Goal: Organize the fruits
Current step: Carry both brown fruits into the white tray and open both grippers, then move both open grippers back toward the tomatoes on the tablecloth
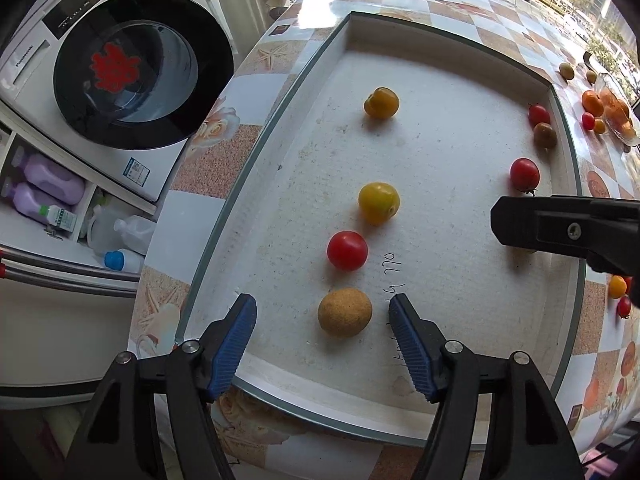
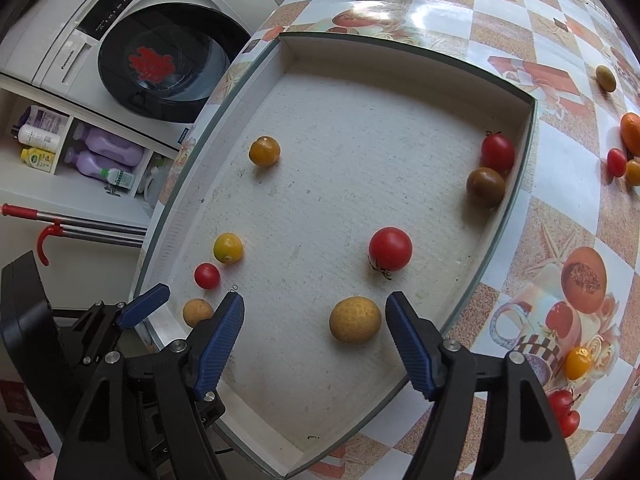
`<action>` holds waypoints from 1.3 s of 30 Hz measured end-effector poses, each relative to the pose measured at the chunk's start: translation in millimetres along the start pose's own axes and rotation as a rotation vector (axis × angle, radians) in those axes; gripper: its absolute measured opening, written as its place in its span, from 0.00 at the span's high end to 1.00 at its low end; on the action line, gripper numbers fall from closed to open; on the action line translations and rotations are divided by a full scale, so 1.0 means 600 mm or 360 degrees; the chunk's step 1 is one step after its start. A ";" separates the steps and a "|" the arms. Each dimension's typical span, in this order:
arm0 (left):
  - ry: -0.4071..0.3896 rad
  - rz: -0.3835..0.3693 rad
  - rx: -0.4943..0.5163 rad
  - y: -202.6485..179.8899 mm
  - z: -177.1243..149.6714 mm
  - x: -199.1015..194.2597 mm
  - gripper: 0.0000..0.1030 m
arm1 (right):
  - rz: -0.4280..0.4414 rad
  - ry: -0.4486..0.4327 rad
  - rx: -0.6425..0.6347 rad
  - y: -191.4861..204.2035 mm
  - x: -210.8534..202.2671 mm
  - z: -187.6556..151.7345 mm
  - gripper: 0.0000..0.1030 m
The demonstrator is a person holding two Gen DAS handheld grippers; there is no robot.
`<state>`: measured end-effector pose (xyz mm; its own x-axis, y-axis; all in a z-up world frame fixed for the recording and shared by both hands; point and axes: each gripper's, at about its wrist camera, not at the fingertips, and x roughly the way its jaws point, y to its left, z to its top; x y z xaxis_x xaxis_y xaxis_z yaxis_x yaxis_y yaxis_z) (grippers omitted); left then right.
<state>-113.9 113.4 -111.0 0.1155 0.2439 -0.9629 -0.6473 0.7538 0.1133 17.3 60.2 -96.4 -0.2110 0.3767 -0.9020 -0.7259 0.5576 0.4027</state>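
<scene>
A shallow white tray (image 1: pixel 256 184) (image 2: pixel 516 216) lies on the table with small fruits in it. Along its left side runs a line of an orange-yellow tomato (image 1: pixel 381 103), a yellow tomato (image 1: pixel 378 203), a red tomato (image 1: pixel 347 250) and a tan round fruit (image 1: pixel 345 312). My left gripper (image 1: pixel 323 308) is open, with the tan fruit lying untouched between its fingers. My right gripper (image 2: pixel 315 304) is open too. A rough yellow fruit (image 2: pixel 355 319) lies between its fingers, close to the right one. A red tomato (image 2: pixel 390 249) sits just beyond it.
A red tomato (image 2: pixel 497 153) and a brown one (image 2: pixel 485 187) rest against the tray's right wall. Loose fruits (image 2: pixel 578 362) and a glass bowl of oranges (image 1: pixel 616 112) stand on the patterned tablecloth to the right. A washing machine (image 1: pixel 120 68) stands beyond the table's left edge.
</scene>
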 end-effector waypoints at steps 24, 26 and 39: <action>-0.0235 -0.0197 0.0395 -0.186 0.089 -0.097 0.32 | -0.0329 -0.0249 0.0541 -0.246 -0.162 -0.111 0.17; -0.0260 -0.0221 0.0433 -0.209 0.103 -0.103 0.32 | -0.0353 -0.0268 0.0595 -0.269 -0.171 -0.114 0.17; -0.0299 -0.0322 0.0663 -0.372 0.170 -0.079 0.32 | -0.0383 -0.0212 0.0589 -0.317 -0.176 -0.188 0.29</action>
<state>102.1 -4.2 -65.6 0.3659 0.1445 -0.9194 -0.2464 0.9677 0.0540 103.9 -169.2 -95.3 0.0385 0.2824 -0.9585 -0.4563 0.8584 0.2346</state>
